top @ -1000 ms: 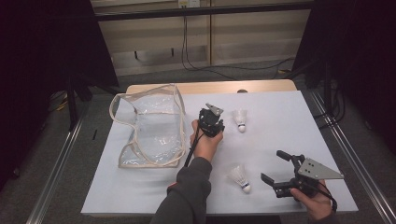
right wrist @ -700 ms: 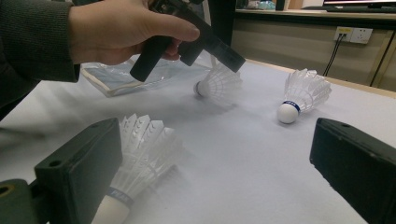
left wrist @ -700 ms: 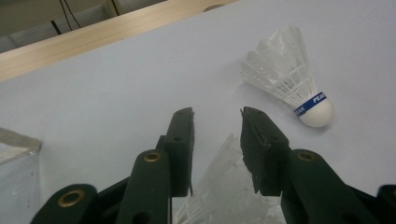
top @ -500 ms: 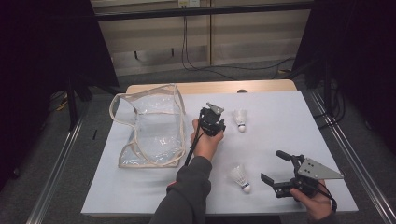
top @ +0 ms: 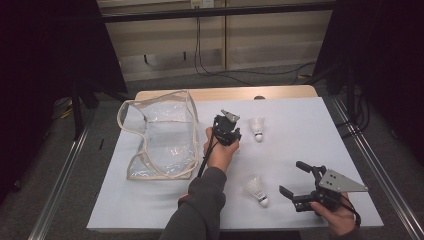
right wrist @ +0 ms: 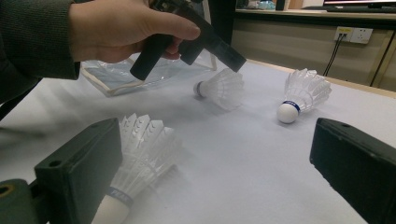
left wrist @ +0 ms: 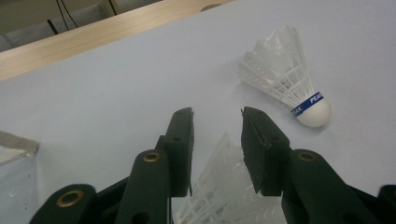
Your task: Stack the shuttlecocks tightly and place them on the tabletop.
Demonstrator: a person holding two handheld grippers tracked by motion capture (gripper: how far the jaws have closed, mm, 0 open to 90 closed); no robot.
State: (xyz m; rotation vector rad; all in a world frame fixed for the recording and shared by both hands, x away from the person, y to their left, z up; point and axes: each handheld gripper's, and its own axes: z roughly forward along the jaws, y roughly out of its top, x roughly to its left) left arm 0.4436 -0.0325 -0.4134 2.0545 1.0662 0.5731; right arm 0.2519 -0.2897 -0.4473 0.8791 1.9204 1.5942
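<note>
Nothing to speak of has moved since the earlier frames: both hands sit where they were and all three shuttlecocks lie in the same spots.

The left gripper [left wrist: 217,121] has its jaws part-way apart, astride the feather skirt of the nearest shuttlecock [left wrist: 224,186], which lies on its side on the white table [top: 300,125]. The pads seem to stand clear of the feathers, though the left gripper view is too close and cut off to be sure. A second shuttlecock [left wrist: 285,84] lies just beyond, cork toward the person. The right gripper [top: 291,177] rests near the front edge with its jaws wide apart and nothing between them; a third shuttlecock [top: 257,189] lies just beside its left jaw.

Judging by the clear bag [top: 157,137] lying open-mouthed at the left, the work is packing the shuttlecocks into it, and it has barely begun: the bag looks empty, all three are on the table, and the first is not yet lifted.

In the high view the left hand and gripper body cover the first shuttlecock, and its cork end falls below the left gripper view's frame. The bag's creased plastic makes its inside hard to read.
</note>
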